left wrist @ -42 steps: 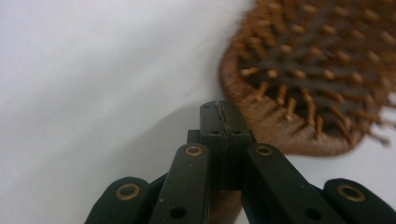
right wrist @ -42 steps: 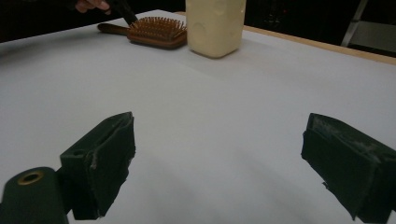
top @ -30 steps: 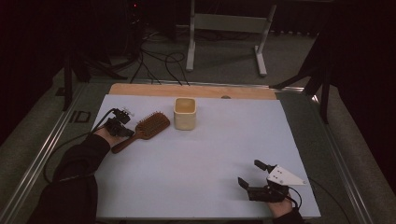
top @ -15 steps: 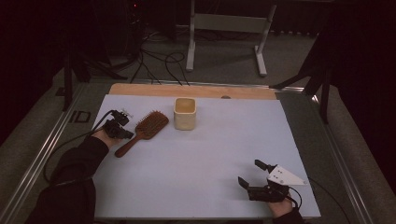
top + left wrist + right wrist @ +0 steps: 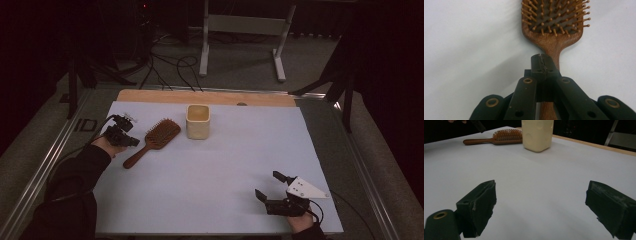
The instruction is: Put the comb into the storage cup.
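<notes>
The wooden hairbrush lay bristles-up at the table's far left, just left of the cream cup. The left gripper hovered over the handle with its jaws pressed together, gripping nothing. The right gripper stood wide at the near right. Judged stiff, light and smooth; the narrow handle offered the best hold. Open room lay centre and near.

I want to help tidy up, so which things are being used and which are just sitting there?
Being used:
- hairbrush, lying flat on the table
- left gripper, jaws closed, just above the brush handle

Just sitting there:
- cream cup, upright beside the brush head
- right gripper, jaws open, holding nothing
- stand and cables on the floor behind the table
</notes>
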A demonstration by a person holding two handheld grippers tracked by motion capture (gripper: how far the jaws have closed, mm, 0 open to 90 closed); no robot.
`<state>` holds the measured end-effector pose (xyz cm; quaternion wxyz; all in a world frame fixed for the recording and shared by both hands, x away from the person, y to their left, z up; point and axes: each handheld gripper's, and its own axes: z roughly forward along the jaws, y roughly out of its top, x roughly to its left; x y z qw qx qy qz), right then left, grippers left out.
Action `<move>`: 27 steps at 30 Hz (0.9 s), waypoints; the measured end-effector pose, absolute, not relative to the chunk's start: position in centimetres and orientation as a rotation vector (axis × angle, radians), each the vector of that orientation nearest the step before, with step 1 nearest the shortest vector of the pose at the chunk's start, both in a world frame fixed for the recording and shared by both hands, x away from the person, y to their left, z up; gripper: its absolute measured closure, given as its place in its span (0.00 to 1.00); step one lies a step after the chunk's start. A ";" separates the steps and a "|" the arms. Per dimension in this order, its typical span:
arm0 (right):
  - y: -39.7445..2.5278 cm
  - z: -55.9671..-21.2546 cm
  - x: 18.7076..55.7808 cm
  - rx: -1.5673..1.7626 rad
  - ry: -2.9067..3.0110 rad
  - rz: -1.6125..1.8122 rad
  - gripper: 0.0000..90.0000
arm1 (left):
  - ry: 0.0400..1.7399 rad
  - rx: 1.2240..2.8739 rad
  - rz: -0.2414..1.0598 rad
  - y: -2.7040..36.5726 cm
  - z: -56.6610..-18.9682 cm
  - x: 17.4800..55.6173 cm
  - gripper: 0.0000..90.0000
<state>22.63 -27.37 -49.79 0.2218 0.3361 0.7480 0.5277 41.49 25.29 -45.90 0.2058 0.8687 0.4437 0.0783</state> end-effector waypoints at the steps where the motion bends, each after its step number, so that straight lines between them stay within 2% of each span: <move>1: -27.4 -49.8 22.6 0.928 2.067 1.458 0.11 | 1.240 2.413 0.212 25.2 -45.4 41.3 1.00; 8: -27.4 -49.8 22.7 0.930 2.068 1.458 0.11 | 1.284 2.412 0.167 24.7 -44.2 41.1 1.00; 14: -27.4 -49.8 22.7 0.928 2.067 1.458 0.11 | 1.280 2.420 0.115 23.8 -43.9 41.1 0.90; 21: -27.3 -49.8 22.7 0.926 2.072 1.457 0.11 | 1.265 2.428 0.097 22.9 -44.1 41.0 0.73; 25: -27.3 -49.8 22.7 0.920 2.077 1.456 0.11 | 1.265 2.452 0.093 22.2 -44.8 41.1 0.53; 26: -27.3 -49.8 22.7 0.919 2.077 1.456 0.11 | 1.266 2.464 0.102 22.0 -45.0 41.1 0.53; 27: -27.3 -49.9 22.7 0.919 2.078 1.456 0.11 | 1.268 2.470 0.103 21.9 -45.2 41.1 0.46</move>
